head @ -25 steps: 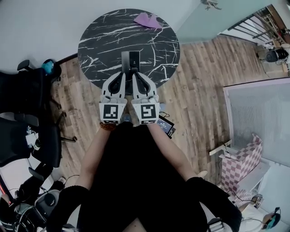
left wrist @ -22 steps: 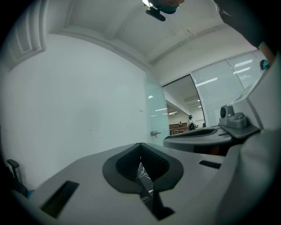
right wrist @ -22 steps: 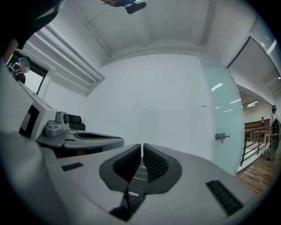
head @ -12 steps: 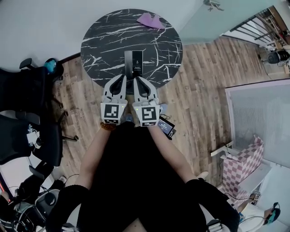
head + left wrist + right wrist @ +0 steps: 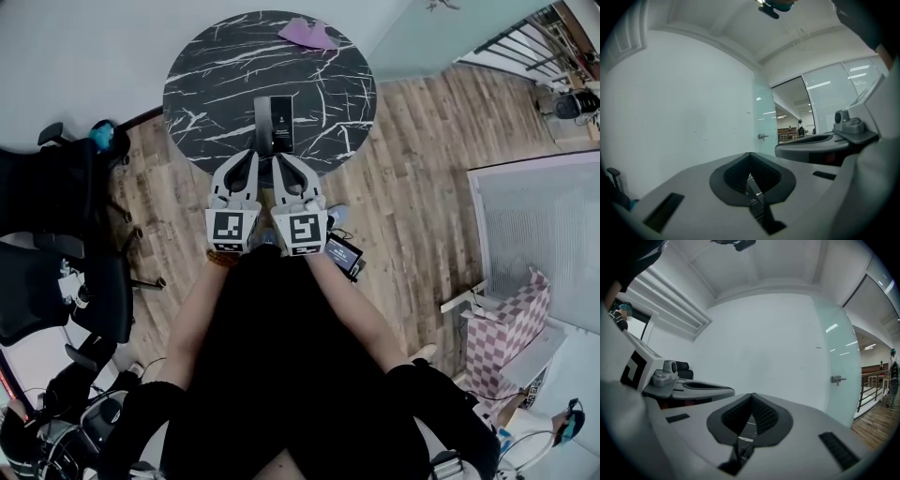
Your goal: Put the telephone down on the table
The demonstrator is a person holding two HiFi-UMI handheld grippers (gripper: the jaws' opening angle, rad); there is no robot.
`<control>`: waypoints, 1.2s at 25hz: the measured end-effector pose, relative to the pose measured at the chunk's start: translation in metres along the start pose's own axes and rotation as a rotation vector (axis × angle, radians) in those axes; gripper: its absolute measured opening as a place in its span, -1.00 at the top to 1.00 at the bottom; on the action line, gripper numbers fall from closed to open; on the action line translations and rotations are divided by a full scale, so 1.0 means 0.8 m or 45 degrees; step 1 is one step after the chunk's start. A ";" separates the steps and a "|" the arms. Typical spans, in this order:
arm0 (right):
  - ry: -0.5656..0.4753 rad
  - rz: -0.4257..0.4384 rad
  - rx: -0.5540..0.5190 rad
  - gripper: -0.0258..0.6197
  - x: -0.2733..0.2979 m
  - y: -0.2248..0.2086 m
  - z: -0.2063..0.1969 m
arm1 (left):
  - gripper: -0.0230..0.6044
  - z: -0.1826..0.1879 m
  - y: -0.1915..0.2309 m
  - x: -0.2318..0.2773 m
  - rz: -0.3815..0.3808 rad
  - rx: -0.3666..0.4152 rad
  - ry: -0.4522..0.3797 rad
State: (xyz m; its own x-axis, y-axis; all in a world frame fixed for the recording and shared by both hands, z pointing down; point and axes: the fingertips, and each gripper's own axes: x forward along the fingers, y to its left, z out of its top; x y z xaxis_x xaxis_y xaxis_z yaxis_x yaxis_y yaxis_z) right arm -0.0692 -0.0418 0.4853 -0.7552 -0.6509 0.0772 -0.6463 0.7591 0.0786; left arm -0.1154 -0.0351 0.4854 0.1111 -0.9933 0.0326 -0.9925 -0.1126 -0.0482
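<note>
The telephone [image 5: 277,124], a flat black slab, lies on the round black marble table [image 5: 216,84] near its front edge. Nothing touches it. My left gripper [image 5: 252,155] and right gripper [image 5: 280,157] hang side by side just short of the phone's near end, over the table's rim. Both are shut with nothing between their jaws. In the left gripper view the left gripper [image 5: 750,154] has its jaws meeting at a point, with the white wall beyond. The right gripper [image 5: 752,395] likewise shows closed jaws in the right gripper view.
A purple cloth [image 5: 307,34] lies at the table's far edge. Black office chairs [image 5: 56,225] crowd the left side. A small screen device [image 5: 342,255] sits on the wooden floor by the person's feet. A pink checked box [image 5: 502,328] stands at the right.
The head view has drifted a little. Both grippers stay shut and side by side near the table's front edge, and the telephone lies where it was.
</note>
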 end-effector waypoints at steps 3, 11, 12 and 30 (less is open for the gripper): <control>0.000 -0.002 -0.001 0.83 -0.001 -0.001 -0.001 | 0.88 -0.003 -0.002 0.000 -0.003 -0.001 0.006; 0.012 0.004 0.013 0.83 -0.004 0.000 -0.007 | 0.88 -0.015 -0.006 -0.003 -0.018 -0.001 0.035; 0.012 0.004 0.012 0.83 -0.003 -0.001 -0.007 | 0.88 -0.015 -0.005 -0.002 -0.019 -0.002 0.036; 0.057 0.030 0.030 0.83 0.006 0.008 -0.023 | 0.88 -0.031 0.003 -0.007 -0.018 -0.026 0.074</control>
State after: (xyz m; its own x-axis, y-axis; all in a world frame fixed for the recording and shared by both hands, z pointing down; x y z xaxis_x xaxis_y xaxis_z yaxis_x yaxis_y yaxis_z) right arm -0.0750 -0.0400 0.5042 -0.7652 -0.6320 0.1231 -0.6309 0.7741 0.0525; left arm -0.1197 -0.0294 0.5102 0.1226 -0.9883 0.0910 -0.9917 -0.1255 -0.0268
